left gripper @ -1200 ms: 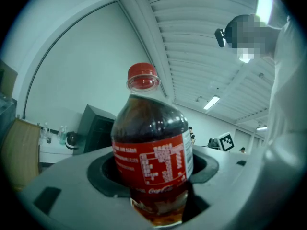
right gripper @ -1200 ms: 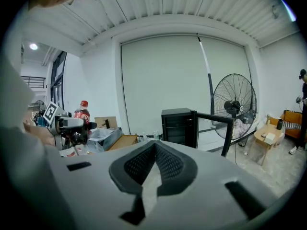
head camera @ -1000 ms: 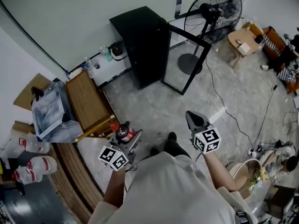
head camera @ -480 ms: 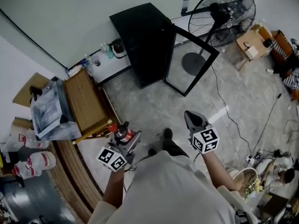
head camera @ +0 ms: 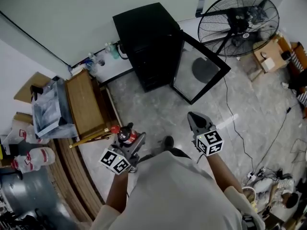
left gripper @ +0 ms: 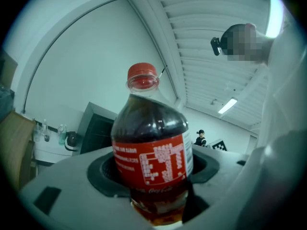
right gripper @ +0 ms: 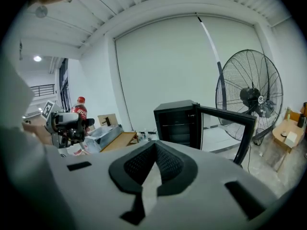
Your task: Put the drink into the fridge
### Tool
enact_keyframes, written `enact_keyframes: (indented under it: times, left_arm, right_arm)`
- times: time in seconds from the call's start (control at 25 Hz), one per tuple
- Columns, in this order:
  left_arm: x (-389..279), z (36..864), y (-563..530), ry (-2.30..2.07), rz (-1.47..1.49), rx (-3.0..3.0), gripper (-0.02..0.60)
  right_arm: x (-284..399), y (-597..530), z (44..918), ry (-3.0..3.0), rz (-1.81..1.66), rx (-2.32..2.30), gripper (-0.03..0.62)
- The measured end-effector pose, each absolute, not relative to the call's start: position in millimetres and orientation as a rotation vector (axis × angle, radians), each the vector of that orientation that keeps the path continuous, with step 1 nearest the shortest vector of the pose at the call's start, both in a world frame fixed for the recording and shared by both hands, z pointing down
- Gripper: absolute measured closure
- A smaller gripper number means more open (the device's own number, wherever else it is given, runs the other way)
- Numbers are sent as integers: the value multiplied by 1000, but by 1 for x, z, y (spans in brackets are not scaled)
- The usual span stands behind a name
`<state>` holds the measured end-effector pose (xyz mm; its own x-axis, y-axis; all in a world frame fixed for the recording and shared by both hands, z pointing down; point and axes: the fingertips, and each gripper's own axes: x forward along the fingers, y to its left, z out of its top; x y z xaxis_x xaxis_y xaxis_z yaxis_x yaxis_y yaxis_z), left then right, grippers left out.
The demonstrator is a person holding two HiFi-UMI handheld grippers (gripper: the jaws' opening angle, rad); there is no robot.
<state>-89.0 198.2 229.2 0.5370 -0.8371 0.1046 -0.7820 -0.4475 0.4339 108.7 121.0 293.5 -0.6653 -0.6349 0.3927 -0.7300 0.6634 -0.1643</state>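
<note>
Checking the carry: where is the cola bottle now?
Head view, lower left: the cola bottle clamped in the left gripper, beside the wooden table, short of the open black fridge.

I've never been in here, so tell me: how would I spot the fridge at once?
Look along the pale back wall: about midway stands a black box-shaped fridge. The big black floor fan is on one side, the low wooden table on the other; only the fridge has a glass door swung open.
</note>
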Motion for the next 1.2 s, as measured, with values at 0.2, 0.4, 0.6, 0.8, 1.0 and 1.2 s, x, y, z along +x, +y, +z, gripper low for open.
enact_keyframes:
  times: [0.2,0.4,0.6,0.8,1.0,1.2]
  left_arm:
    - [-72,235,173,-1353,-160,2331,276]
    - [-66,241,152,-1361,-154,2306,276]
    - [-67,248,132,-1363,-136,2300,276]
    - [-82,252,108,-1348,-131,2305,276]
    - [-101,259,66,-1334,-98,2332,276]
    - [-119,269,20,-1290,-58,2365,276]
  right_arm:
    - [123,93,301,-2588,440,1045,599]
    - [128,75,308,-2585,465,1034,599]
    - [129,59,319,-2568,485,1022,599]
    - [118,41,322,-2554,498,1039,599]
    - [105,11,329,-2517,508,1068,599]
    - [88,-21,340,-2466,525,1093,599]
